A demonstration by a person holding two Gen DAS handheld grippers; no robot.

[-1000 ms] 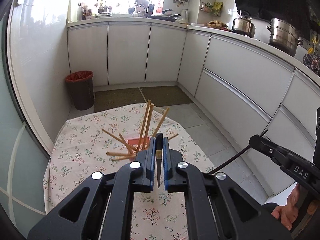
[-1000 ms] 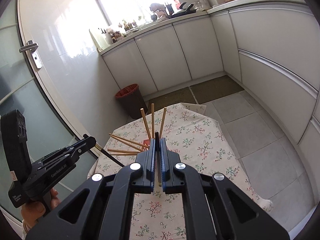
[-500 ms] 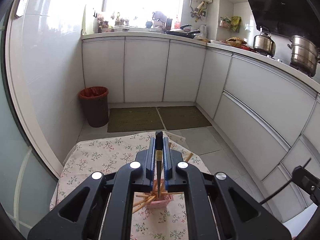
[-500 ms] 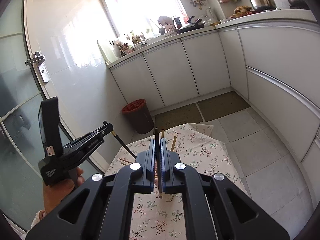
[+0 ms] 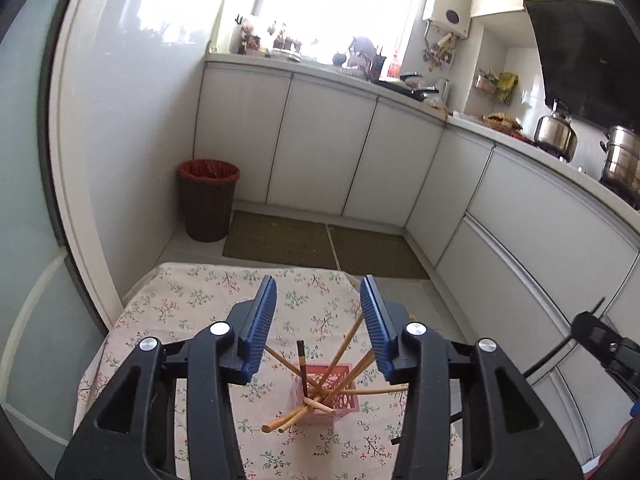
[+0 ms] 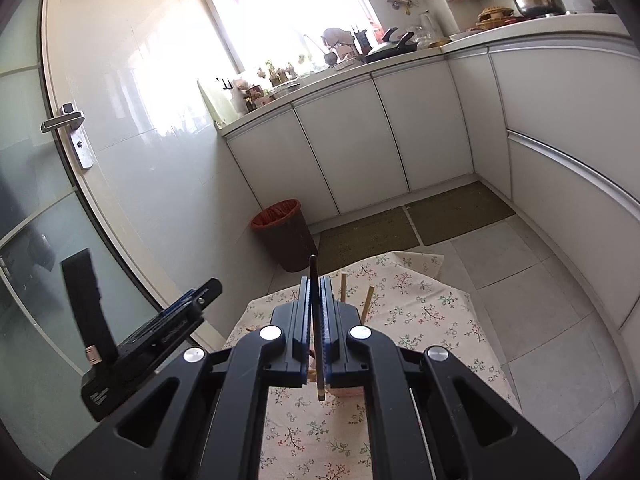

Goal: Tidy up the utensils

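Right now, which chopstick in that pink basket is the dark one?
The dark brown chopstick standing nearly upright in the pink plastic basket. The pale wooden chopsticks around it lean outward or lie across the rim.

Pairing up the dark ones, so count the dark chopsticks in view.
2. One dark chopstick stands in the pink basket; another dark chopstick is clamped in the right gripper. Others may be hidden behind the grippers.

In the right wrist view the right gripper (image 6: pixel 319 320) hides most of the basket (image 6: pixel 344 392) and the lower chopsticks (image 6: pixel 368 300). In the left wrist view the frame's edge cuts off the right gripper's body, and the sill clutter (image 5: pixel 280 42) is too small to tell.
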